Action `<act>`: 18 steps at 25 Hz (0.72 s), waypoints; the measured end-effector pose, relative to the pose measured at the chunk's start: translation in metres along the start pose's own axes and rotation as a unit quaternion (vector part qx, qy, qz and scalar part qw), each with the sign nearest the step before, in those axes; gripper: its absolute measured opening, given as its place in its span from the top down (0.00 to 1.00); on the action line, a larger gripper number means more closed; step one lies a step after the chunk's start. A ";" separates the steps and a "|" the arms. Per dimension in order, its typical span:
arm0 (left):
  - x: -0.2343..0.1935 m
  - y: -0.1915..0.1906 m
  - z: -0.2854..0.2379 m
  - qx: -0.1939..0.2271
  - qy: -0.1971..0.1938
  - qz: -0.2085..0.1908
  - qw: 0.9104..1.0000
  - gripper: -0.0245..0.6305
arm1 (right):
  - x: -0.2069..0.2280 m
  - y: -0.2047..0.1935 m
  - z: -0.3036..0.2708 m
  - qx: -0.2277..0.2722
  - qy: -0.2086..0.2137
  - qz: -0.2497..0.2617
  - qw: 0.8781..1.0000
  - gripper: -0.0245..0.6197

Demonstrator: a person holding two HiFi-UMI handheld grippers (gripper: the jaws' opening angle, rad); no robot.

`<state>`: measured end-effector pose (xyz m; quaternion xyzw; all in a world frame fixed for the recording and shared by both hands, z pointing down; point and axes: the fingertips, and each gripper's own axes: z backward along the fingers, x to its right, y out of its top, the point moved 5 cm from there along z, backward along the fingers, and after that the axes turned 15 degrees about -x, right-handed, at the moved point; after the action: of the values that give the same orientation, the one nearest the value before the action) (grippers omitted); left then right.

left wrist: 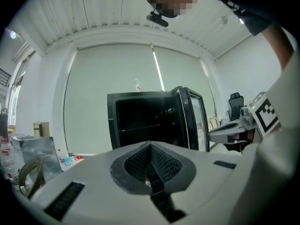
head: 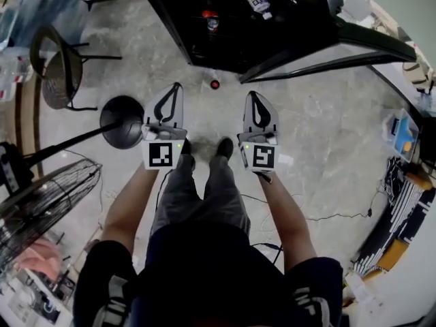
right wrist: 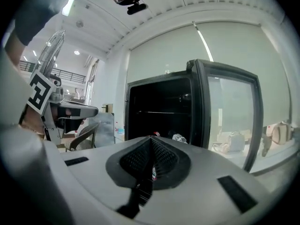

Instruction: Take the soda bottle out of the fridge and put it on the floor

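A small bottle with a red cap (head: 215, 84) stands on the concrete floor just in front of the open black fridge (head: 177, 26). More bottles remain inside the fridge: two red-topped ones (head: 212, 20) and one lying with a white label (head: 259, 4), which also shows in the right gripper view (right wrist: 179, 138). My left gripper (head: 176, 87) and right gripper (head: 252, 95) are held side by side above the floor, short of the bottle. Both are shut and hold nothing. Both gripper views look level at the fridge, with the left gripper's (left wrist: 150, 145) and the right gripper's (right wrist: 151, 139) jaws pressed together.
The fridge door (head: 340, 53) stands open to the right. A chair (head: 58, 67), a round black stand base (head: 122, 121) and a floor fan (head: 41, 196) stand at the left. Cables (head: 320, 216) cross the floor; boxes and clutter (head: 402, 182) line the right side. The person's feet (head: 204, 148) are below the grippers.
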<state>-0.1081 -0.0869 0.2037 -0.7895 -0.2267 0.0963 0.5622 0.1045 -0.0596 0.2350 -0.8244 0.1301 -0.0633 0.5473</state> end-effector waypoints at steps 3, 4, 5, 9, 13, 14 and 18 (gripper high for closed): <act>-0.001 0.027 0.014 0.003 0.007 0.017 1.000 0.93 | 0.003 0.029 0.019 0.004 0.000 -0.002 1.000 0.93; -0.002 0.037 0.020 0.005 0.009 0.023 1.000 0.93 | 0.003 0.038 0.026 0.005 0.001 -0.003 1.000 0.93; -0.002 0.046 0.027 0.007 0.011 0.025 1.000 0.93 | 0.003 0.047 0.034 0.006 0.001 -0.004 1.000 0.93; -0.003 0.076 0.050 0.011 0.018 0.025 0.999 0.93 | 0.007 0.078 0.061 -0.002 -0.003 -0.003 1.000 0.93; -0.009 0.104 0.075 0.017 0.024 0.032 0.999 0.93 | 0.012 0.111 0.092 0.012 -0.010 -0.010 1.000 0.93; -0.010 0.111 0.081 0.019 0.025 0.033 0.999 0.93 | 0.013 0.117 0.100 0.013 -0.011 -0.012 1.000 0.93; -0.011 0.135 0.107 0.031 0.026 0.030 0.999 0.93 | 0.015 0.134 0.131 0.014 -0.013 -0.020 1.000 0.93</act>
<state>-0.1275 -0.0373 0.0390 -0.7802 -0.1853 0.1000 0.5891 0.1313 0.0029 0.0596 -0.8196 0.1055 -0.0660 0.5593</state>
